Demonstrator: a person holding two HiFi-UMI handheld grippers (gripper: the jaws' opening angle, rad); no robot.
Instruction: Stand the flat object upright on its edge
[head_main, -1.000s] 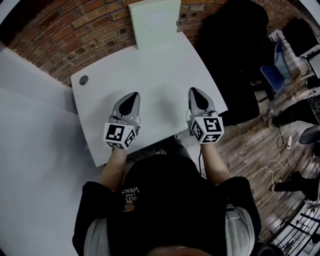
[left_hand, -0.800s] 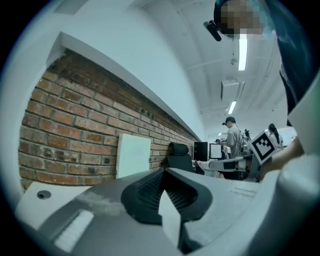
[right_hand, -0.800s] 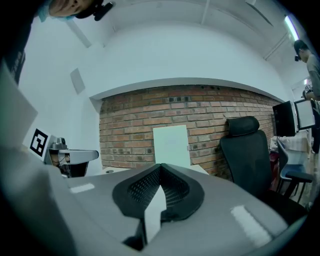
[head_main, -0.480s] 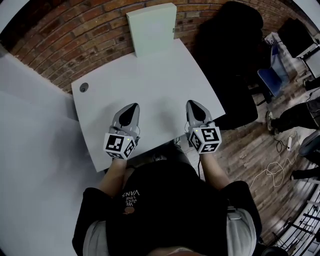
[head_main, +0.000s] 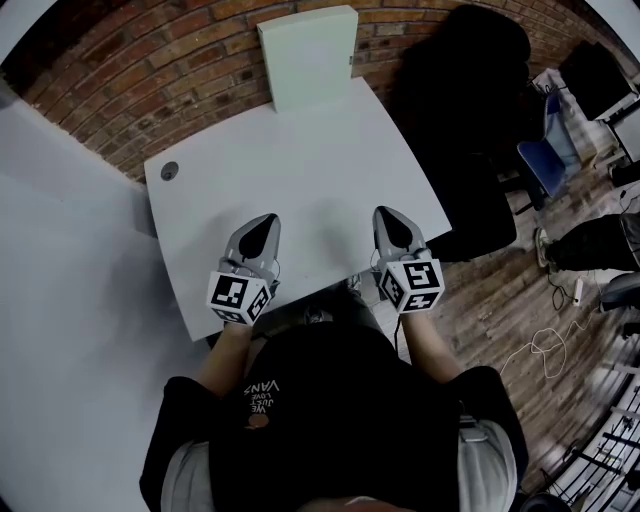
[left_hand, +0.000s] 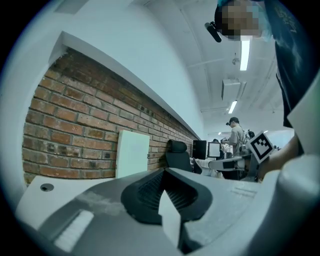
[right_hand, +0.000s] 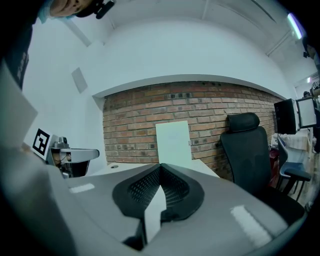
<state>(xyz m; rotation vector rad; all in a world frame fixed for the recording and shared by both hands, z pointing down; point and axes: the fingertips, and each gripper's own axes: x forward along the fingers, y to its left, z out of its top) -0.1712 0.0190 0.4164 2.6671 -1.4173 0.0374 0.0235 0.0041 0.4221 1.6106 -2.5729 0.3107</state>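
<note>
Flat panel (head_main: 308, 58): white, already upright on its edge at far edge of desk (head_main: 300, 170), toward far right corner, face toward you, brick wall (head_main: 150, 80) right behind. Can't tell if it leans on wall or stands free.

L hand-held gripper (head_main: 268, 192): jaws together, nothing between them, over near-edge part of desk, left of centre. R hand-held gripper (head_main: 386, 211): jaws together, empty too, near the near right edge. Both well apart from panel, both aimed at it.

Step, as I read it: task looks done and you're parked clear.
- Hold both hand-held grippers low by near edge; no bumps to desk, since a thin panel on edge prob tips easily.
- If it needs a check or reset: open jaws first, come in from panel's two side edges, not its face.
- Pinch lightly, w/ bottom edge flat on desk, then let go one side at a time & watch for wobble.
- Pull straight back toward near edge.

Count:
- flat panel x1
- desk x1
- hand-held grippers x2
- round grommet (head_main: 169, 170) x1, far left corner of desk
- black office chair (head_main: 470, 100) x1, off desk's right edge
</note>
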